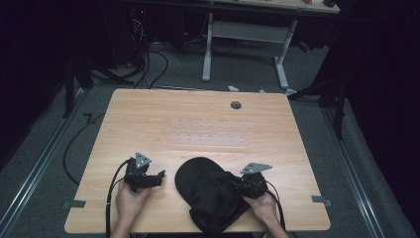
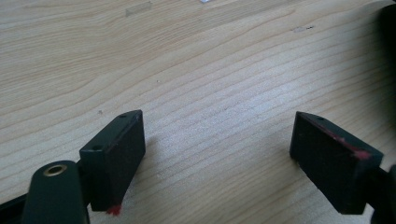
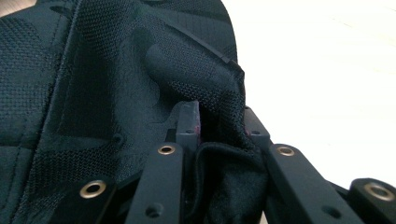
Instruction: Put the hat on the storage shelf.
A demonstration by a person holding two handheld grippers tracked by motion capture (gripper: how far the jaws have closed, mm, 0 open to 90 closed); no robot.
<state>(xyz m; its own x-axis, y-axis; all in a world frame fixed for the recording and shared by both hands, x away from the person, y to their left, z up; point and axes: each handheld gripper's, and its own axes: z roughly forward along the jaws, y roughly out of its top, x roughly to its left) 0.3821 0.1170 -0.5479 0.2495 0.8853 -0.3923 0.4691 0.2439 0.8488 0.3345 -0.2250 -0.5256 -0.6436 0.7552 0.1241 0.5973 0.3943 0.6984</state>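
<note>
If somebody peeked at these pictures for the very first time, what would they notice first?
Probably the big black cap, lying crumpled on the near middle of the wooden table. The right tongs are pinched on a fold of its mesh fabric at the cap's right side. The left tongs sit wide open just left of the cap, with bare wood between their jaws.

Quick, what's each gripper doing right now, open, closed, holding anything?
Left gripper: open, jaws wide apart over the bare table, holding nothing.
Right gripper: closed on a fold of the black cap.
</note>
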